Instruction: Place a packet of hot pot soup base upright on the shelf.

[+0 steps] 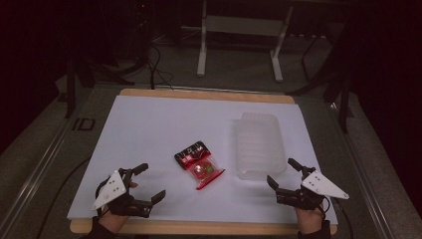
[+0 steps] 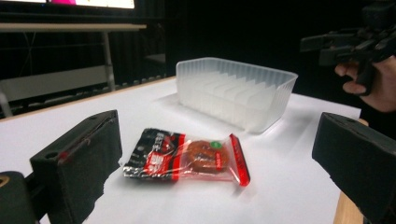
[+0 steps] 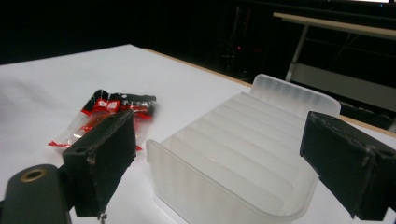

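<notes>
Lying flat on the table [image 1: 149,124], snack packet [image 1: 200,166] sits ahead of the left claw [image 1: 147,181], between both claws, touching neither. Just beyond it, right of the left claw's line, stands the clear tray [image 1: 259,144], directly before the right claw [image 1: 283,173]. Both claws gaping wide, empty, resting low near the table's front edge.

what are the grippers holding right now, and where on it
Nothing is held. The left gripper and right gripper both stand open above the table, with the snack packet lying free between them and the clear plastic tray untouched.
</notes>
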Tool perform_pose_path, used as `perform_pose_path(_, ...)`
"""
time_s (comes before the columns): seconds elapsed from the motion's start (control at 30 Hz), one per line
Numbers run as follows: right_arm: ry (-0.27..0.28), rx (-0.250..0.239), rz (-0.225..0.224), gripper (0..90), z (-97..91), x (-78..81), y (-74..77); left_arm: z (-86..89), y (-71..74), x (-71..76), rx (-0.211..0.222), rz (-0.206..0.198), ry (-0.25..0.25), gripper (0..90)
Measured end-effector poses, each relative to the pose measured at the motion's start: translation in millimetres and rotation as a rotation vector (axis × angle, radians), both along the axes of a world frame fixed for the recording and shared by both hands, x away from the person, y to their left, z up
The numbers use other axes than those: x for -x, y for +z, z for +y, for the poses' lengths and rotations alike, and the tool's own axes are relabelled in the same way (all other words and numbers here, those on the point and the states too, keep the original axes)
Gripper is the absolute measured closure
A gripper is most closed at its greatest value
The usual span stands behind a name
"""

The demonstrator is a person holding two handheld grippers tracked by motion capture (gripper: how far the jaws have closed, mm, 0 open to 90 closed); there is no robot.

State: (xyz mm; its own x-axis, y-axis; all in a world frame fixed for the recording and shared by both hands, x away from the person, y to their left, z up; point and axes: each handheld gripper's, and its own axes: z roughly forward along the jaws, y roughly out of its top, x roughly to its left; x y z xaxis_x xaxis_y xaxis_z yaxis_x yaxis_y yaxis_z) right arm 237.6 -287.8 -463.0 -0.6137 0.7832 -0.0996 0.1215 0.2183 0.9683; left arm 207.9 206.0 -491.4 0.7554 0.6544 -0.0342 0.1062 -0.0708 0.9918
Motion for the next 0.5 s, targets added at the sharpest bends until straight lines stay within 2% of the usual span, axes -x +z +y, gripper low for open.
perform_pose_path(0.17,-0.003,0.008,-0.003,10.6,0.6,0.7,0.1,-1.7,-0.8,-0.3,-0.035,0.022,-0.014,2.0)
perform_pose_path(0.37,0.012,0.015,-0.016,10.6,3.1,4.6,0.4,-6.0,3.5,1.6,-0.036,0.059,-0.045,2.0)
perform_pose_path(0.43,0.015,0.021,-0.027,10.6,4.3,6.2,1.1,-6.9,6.5,3.3,-0.016,0.06,-0.055,2.0)
perform_pose_path(0.5,0.008,0.02,-0.042,10.6,5.3,7.5,2.5,-8.2,11.2,4.7,-0.015,0.039,-0.057,2.0)
